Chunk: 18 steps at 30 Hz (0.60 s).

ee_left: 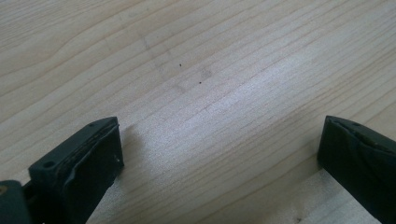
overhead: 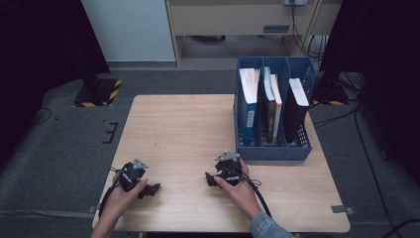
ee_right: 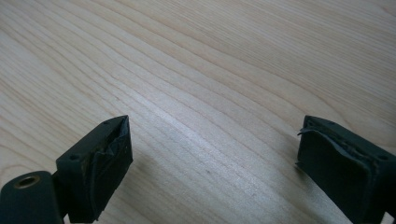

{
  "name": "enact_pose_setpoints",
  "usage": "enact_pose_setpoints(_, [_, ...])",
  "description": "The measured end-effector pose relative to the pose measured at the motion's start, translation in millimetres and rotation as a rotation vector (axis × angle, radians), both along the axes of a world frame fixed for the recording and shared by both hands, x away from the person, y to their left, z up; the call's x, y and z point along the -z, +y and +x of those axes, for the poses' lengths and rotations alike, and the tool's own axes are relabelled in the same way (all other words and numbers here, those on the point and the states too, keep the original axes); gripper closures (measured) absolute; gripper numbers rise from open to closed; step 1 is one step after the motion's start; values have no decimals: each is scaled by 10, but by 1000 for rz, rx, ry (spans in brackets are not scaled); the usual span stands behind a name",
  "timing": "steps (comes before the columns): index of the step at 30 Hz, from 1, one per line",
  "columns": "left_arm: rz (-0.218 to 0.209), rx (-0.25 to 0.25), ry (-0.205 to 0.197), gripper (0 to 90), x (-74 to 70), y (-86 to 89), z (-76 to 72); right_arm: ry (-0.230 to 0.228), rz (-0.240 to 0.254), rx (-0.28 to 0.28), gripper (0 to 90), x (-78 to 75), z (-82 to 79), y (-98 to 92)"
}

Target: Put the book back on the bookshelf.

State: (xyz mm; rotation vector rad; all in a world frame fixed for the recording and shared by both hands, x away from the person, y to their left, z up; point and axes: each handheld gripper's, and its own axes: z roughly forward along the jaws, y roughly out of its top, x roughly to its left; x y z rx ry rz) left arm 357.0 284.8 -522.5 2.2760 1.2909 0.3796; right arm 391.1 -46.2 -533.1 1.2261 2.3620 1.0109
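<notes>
1. High view: a pale wooden table (overhead: 188, 124) stands on grey carpet (overhead: 59, 144), with dark curtains on both sides and a light wall panel (overhead: 131, 29) behind.
2. A person's two hands come in from the bottom edge; the left gripper (overhead: 148, 189) rests near the table's front left corner, and the right gripper (overhead: 210, 178) lies near the front middle, held by a hand in a denim sleeve (overhead: 265, 225).
3. A blue file rack (overhead: 272, 151) sits at the table's far right, just beyond the right gripper; books stand upright in its three compartments, a blue one (overhead: 250, 116) at the left, slim ones (overhead: 272, 114) in the middle, a black one (overhead: 294, 116) at the right.
4. A black stand base with yellow-and-black hazard stripes (overhead: 99, 91) sits on the floor beyond the far left corner; cables (overhead: 366, 148) trail across the carpet at the right.
5. Left gripper view: both black jaws stand wide apart over bare wood grain (ee_left: 201, 84), nothing between them.
6. Right gripper view: the jaws stand apart over bare wood (ee_right: 210, 93), empty, the padding on both looking frayed.
7. The book titles are too small to read, the room's edges fall into darkness, and the person is cut off at the forearms.
</notes>
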Motion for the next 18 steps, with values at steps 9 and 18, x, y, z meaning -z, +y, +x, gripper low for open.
enact_pose_setpoints(9, [1,1,2,0,-1,-1,2,-46,-27,32,85,56,23,19])
enact_pose_setpoints(18, [2,4,3,0,-2,-1,5,-36,-33,63,49,59,-19,21])
